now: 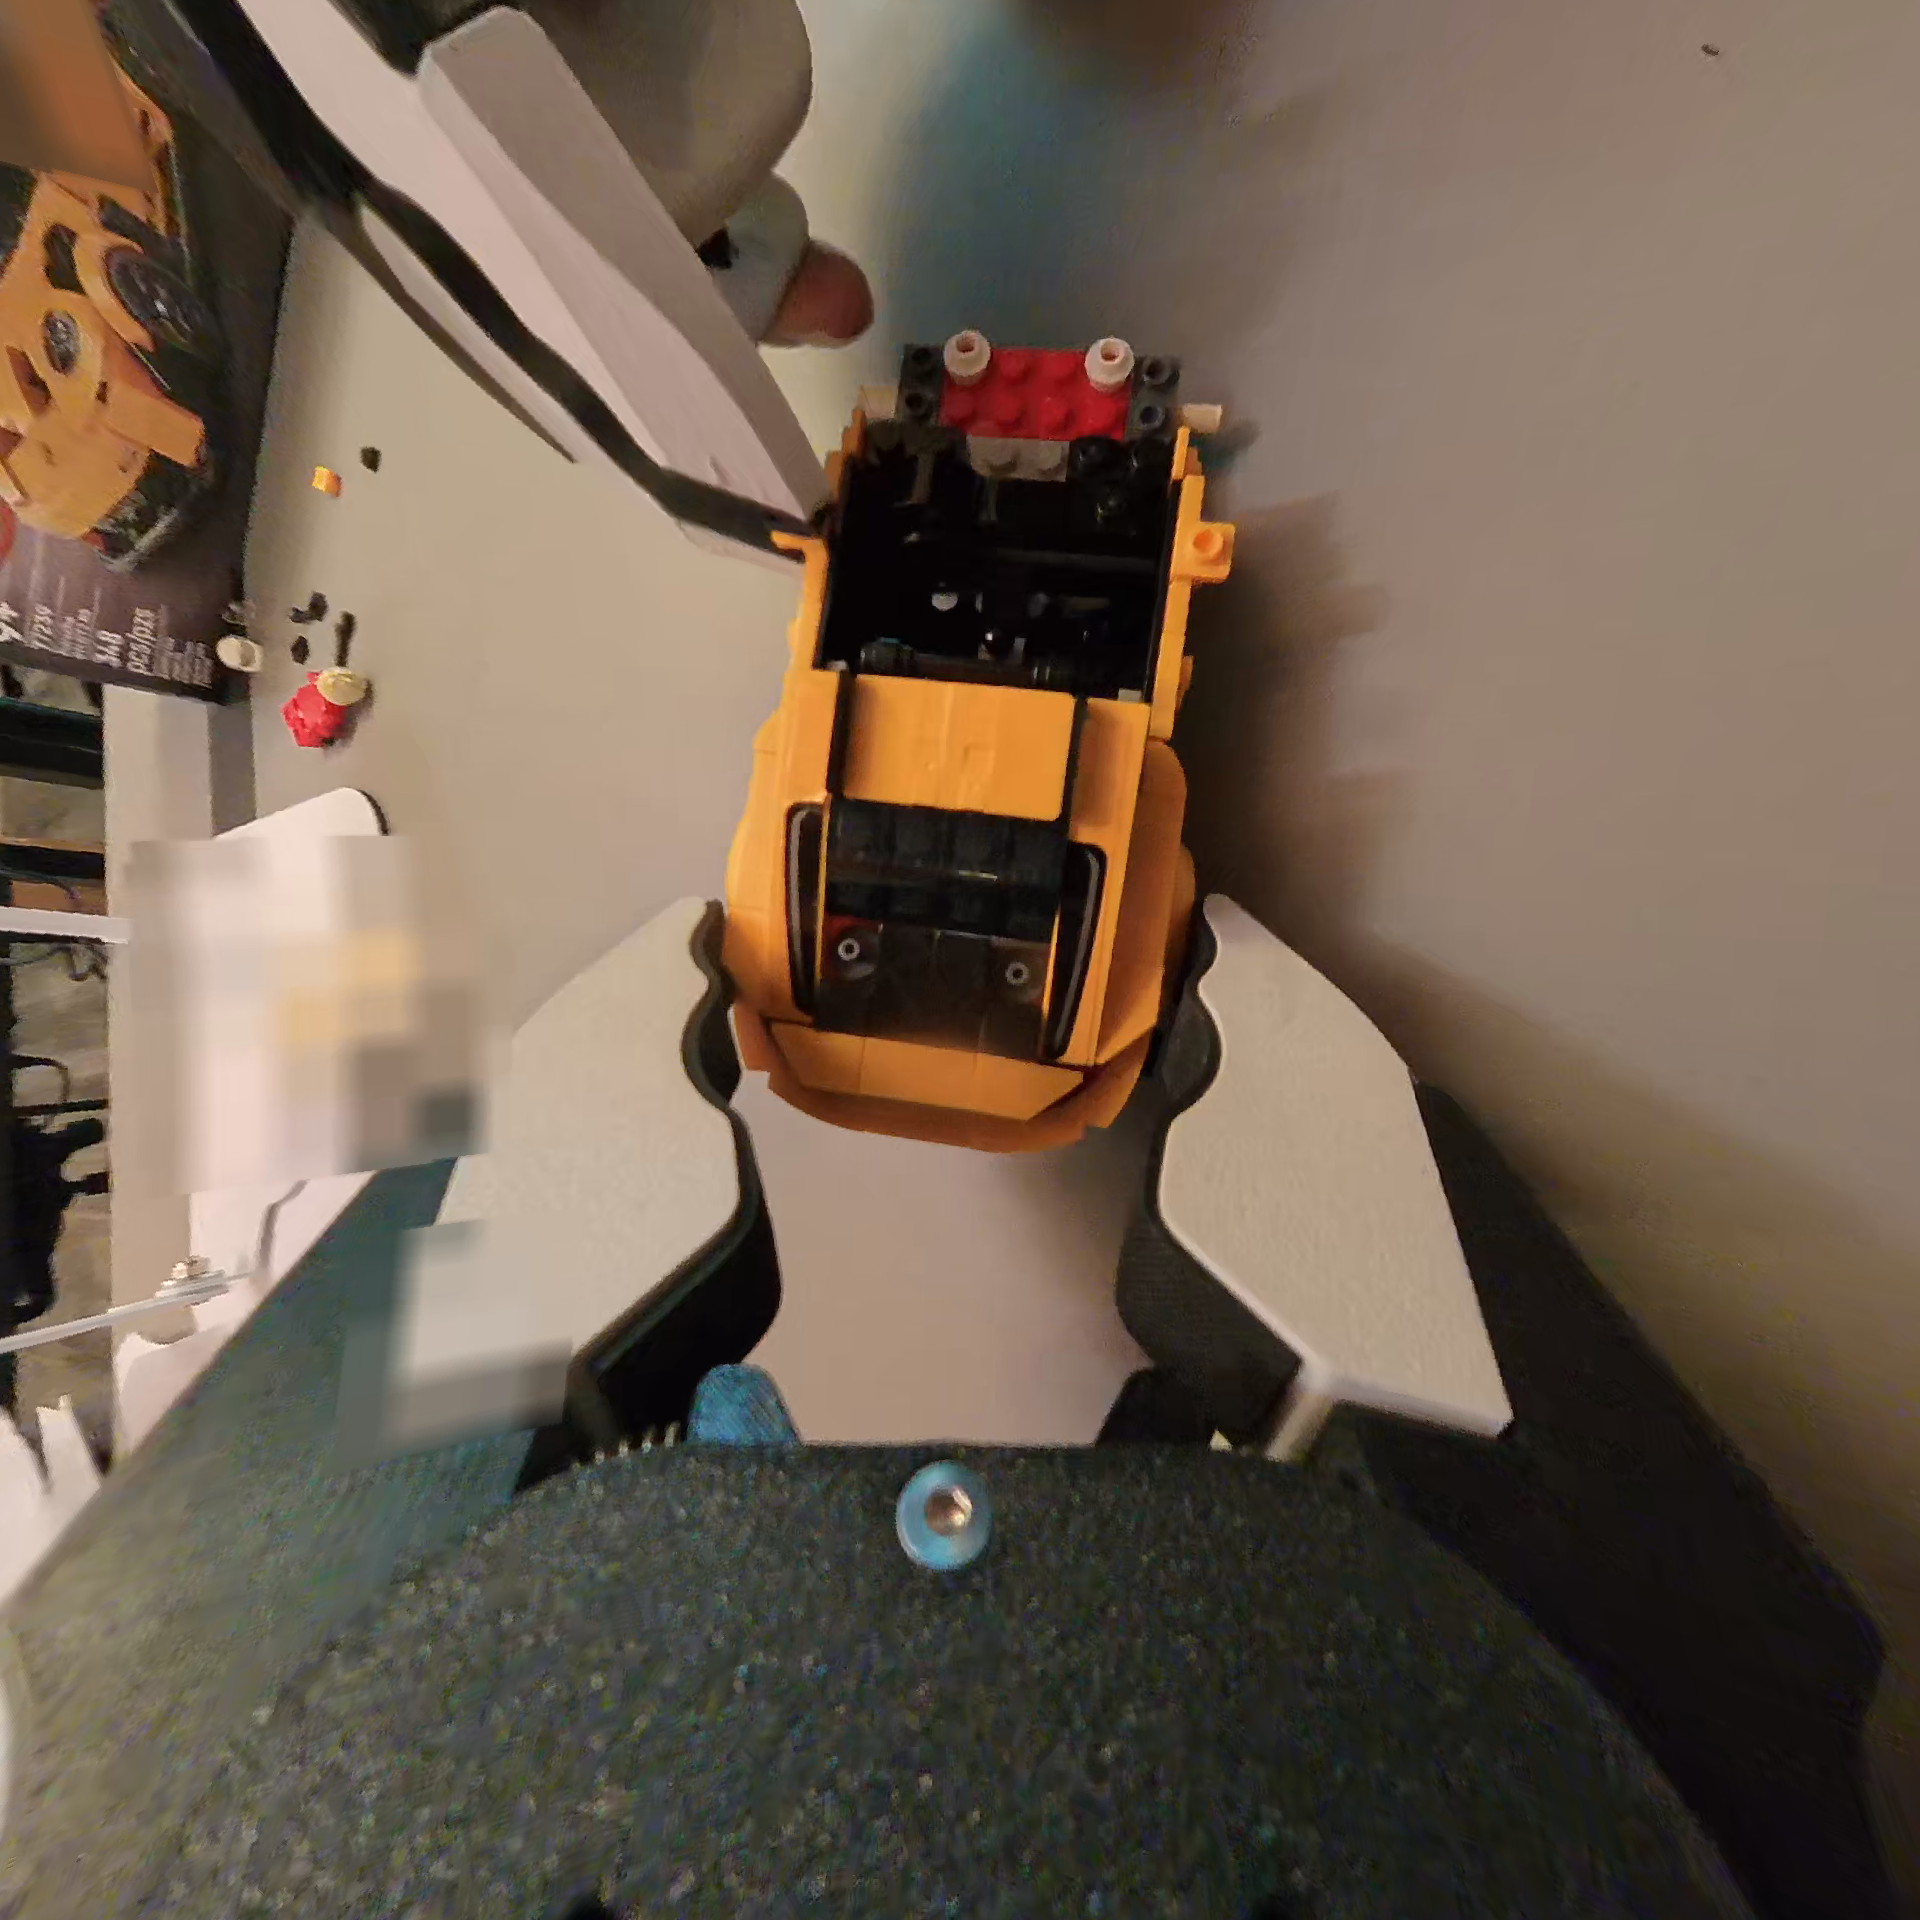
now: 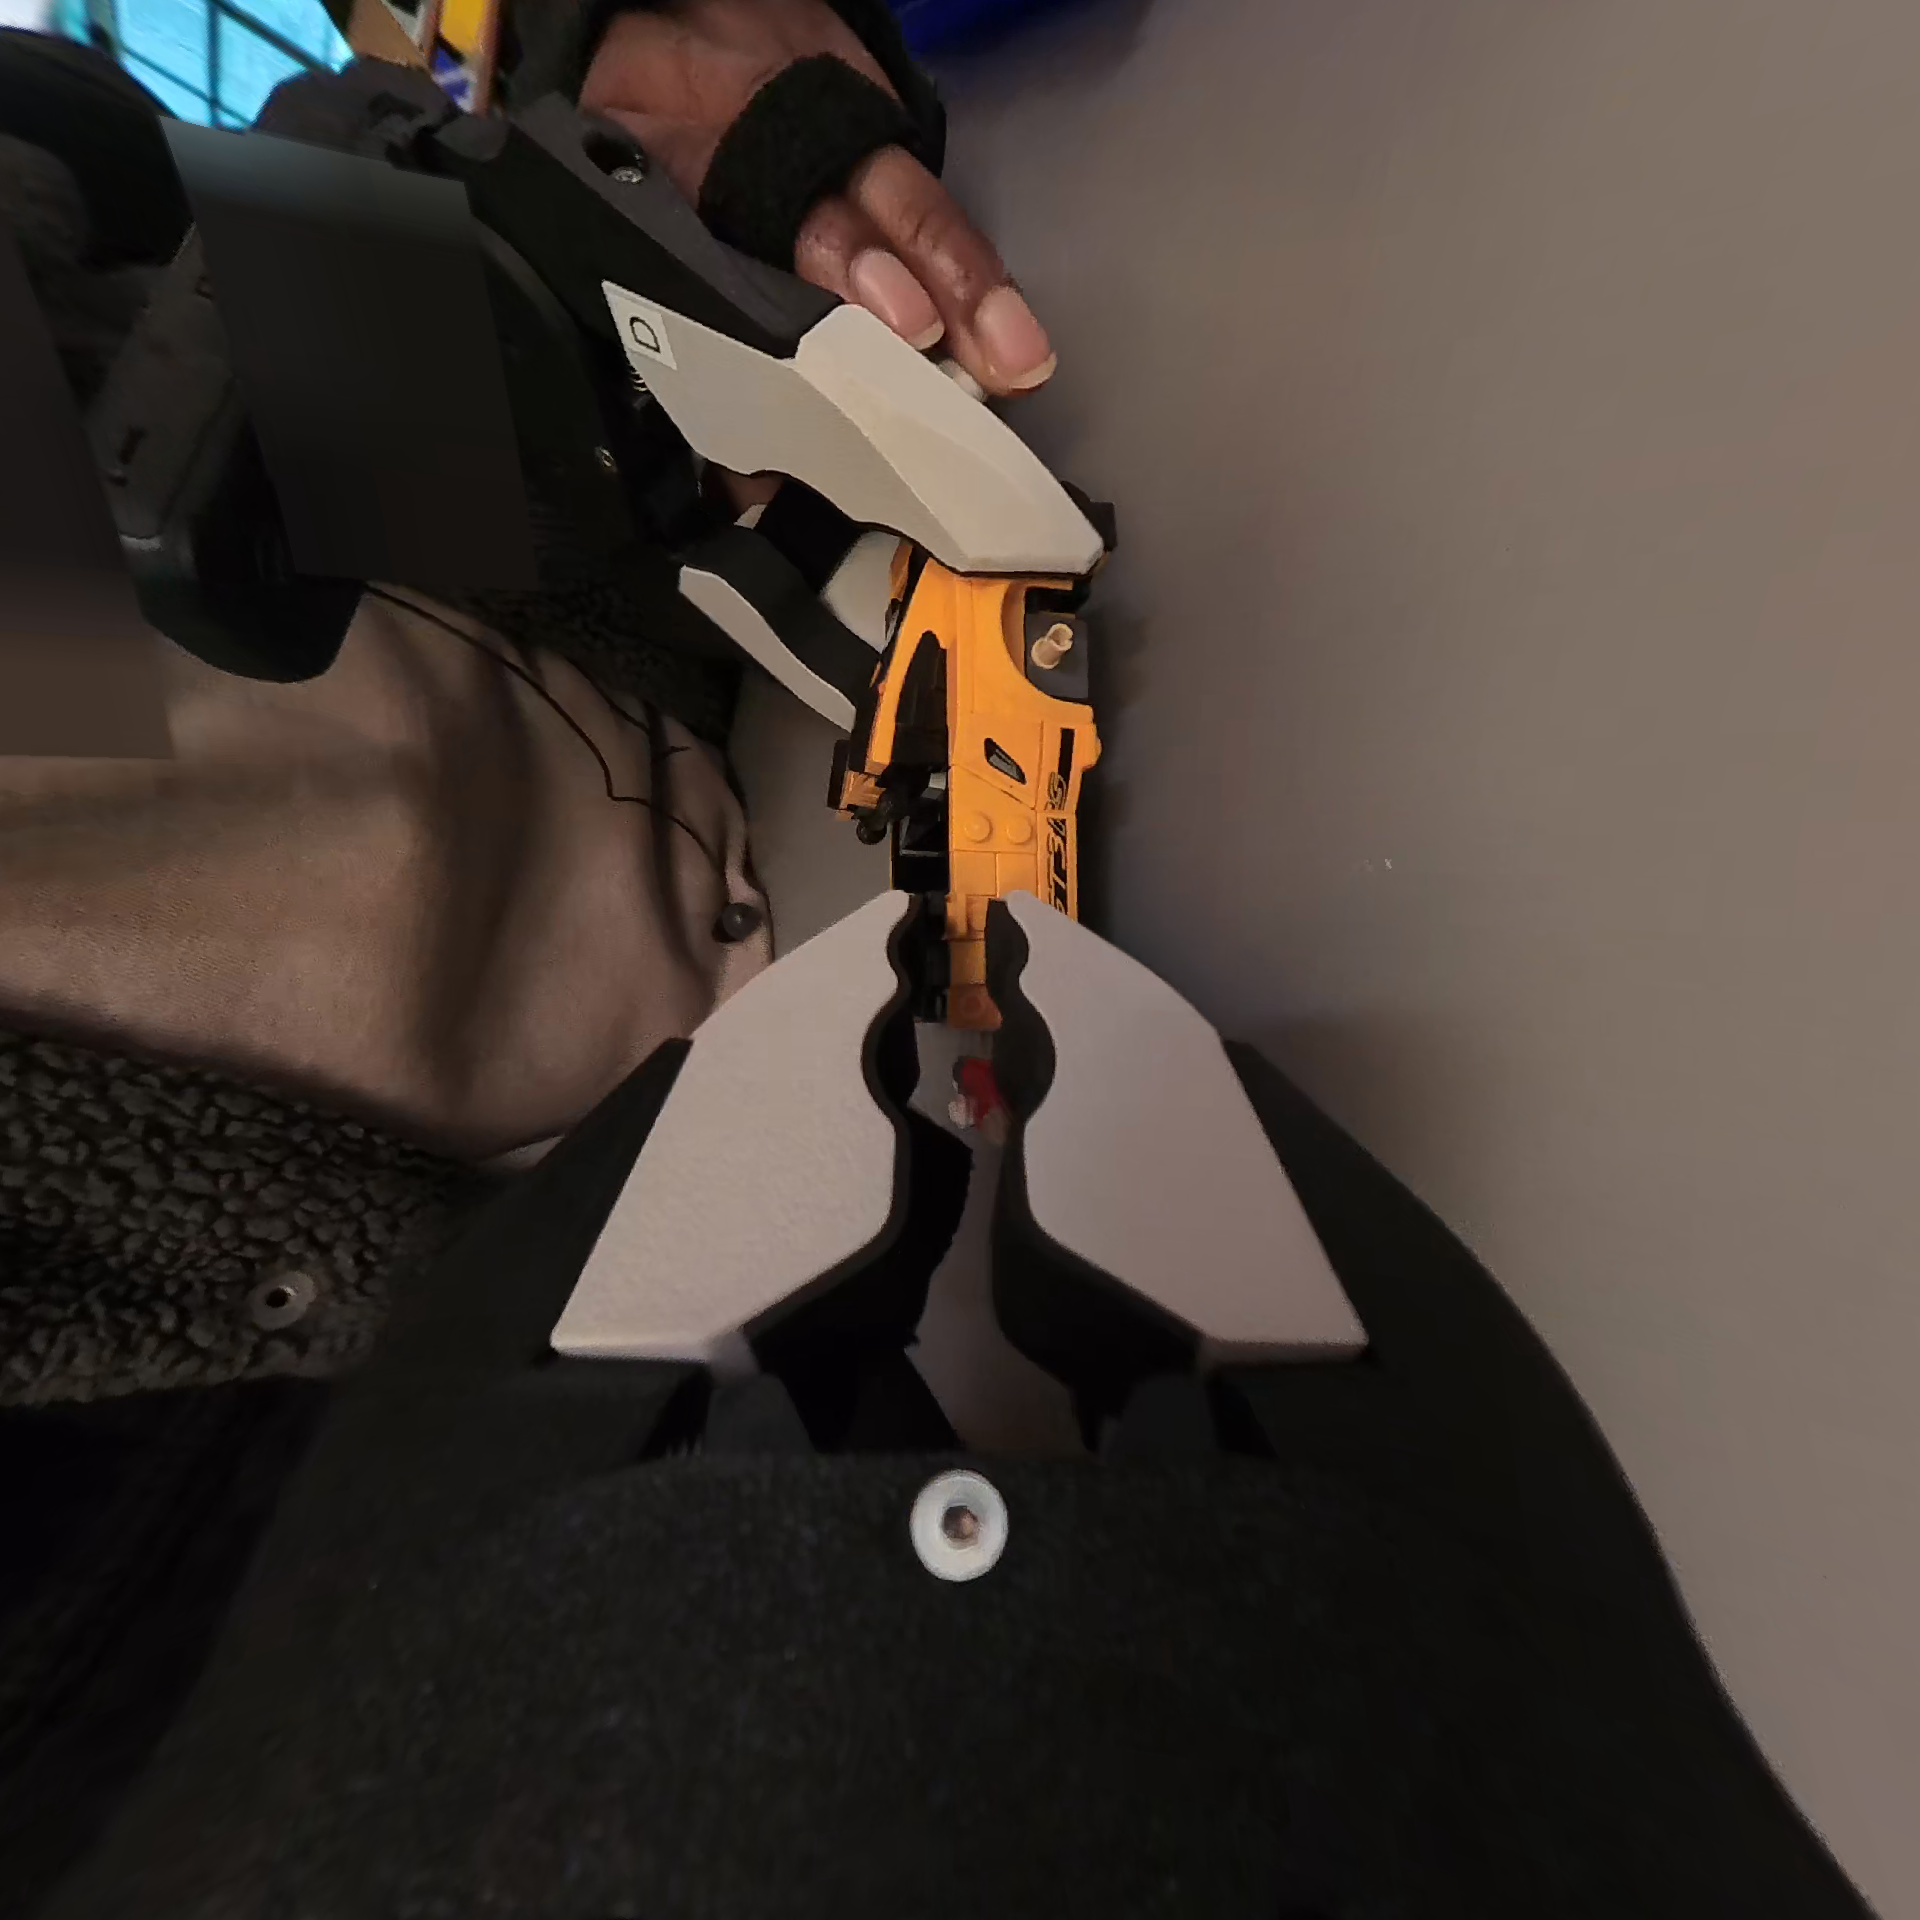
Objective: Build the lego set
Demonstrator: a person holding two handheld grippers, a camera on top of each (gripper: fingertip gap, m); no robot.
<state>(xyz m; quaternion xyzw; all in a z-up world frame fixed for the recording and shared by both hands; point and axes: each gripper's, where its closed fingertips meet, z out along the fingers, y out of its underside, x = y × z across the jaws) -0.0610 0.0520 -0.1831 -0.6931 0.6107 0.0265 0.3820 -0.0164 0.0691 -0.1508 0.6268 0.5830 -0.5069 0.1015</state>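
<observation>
The left gripper was clamped across the near end of an orange toy car built of bricks, 1 dark pad against each flank of the rounded body. The car sat on a grey table, its cabin open with no roof, and a red brick with 2 pale pegs showing at its far end. The right gripper was nearly shut on a thin orange side panel at the car's other end, both fingers pressed to it. In the left wrist view that same gripper came in from the far left, its tip at the left wall of the cabin.

The main risk, as I judged it, lay in the brick joints. The 2 grips sat at opposite ends, so any twist or pull between them could have popped the thin panel off or split the body. The rounded flanks gave the left pads little flat surface, and a slip there could have let the car swing. Farther left, a red piece and small black bits lay loose near a printed box; a sweeping arm could have scattered them.
</observation>
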